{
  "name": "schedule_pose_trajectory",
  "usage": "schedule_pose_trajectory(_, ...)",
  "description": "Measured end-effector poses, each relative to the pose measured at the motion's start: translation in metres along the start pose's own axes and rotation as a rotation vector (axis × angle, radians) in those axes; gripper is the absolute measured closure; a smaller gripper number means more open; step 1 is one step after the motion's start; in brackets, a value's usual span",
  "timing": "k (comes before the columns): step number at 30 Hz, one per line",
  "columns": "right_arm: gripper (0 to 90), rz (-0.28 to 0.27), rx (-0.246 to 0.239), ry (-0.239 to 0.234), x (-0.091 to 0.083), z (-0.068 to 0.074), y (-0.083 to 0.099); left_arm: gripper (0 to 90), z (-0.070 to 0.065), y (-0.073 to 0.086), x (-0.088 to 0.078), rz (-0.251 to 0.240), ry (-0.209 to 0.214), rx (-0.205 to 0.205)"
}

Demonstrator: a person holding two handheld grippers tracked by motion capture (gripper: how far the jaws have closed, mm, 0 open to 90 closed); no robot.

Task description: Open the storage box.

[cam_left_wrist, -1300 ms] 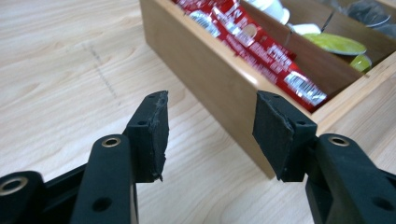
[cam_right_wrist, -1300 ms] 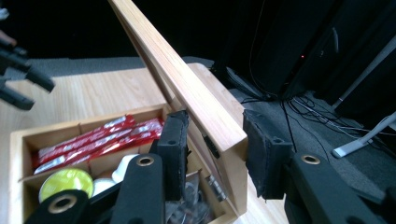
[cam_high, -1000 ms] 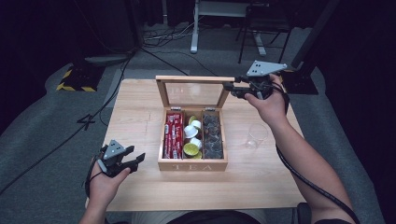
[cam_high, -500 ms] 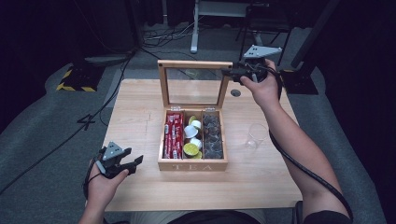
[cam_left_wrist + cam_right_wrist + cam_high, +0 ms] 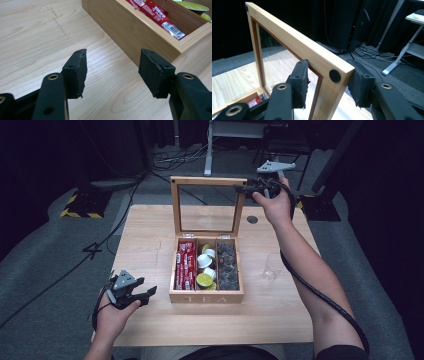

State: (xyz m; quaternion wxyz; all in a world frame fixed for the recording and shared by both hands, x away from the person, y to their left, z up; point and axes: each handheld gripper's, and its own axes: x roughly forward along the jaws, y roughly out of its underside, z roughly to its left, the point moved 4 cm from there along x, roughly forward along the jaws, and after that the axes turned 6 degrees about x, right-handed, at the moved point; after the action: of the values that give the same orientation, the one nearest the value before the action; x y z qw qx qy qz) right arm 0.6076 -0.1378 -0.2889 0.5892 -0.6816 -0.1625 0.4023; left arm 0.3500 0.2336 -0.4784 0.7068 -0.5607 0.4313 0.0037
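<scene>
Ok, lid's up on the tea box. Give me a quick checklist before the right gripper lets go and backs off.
1. Lid standing upright on its hinges: ok.
2. Right gripper astride the lid's top corner, jaws just been opening, pads look slightly off the wood: ok.
3. Lid will stay up once freed: cannot tell.
4. Tea box flat on the table, all three compartments uncovered: ok.
5. Left gripper open, nothing between its jaws, beside the box without touching: ok.
6. Clear cup right of the box, below the right arm's way back: not ok, mind it.
</scene>
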Motion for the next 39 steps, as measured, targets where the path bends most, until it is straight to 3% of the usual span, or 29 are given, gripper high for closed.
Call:
schedule_pose_trajectory(8, 44.1, -0.003, -0.002, 0.058, 0.017, -0.005, 0.001, 39.8, -0.002, -0.003, 0.003, -0.006, 0.021, 0.008)
schedule_pose_trajectory(18, 33.4, 0.001, 0.008, 0.089, 0.033, -0.008, 0.008, 39.6, 0.0, -0.003, 0.004, -0.005, 0.02, 0.009)
schedule_pose_trajectory(30, 35.0, 0.052, 0.078, 0.083, 0.047, -0.019, 0.034, 39.6, 0.0, -0.003, 0.007, 0.003, 0.028, -0.01)
schedule_pose_trajectory(39, 34.9, 0.074, 0.082, 0.069, 0.052, -0.018, 0.041, 39.0, 0.001, 0.001, 0.012, 0.041, 0.034, -0.025)
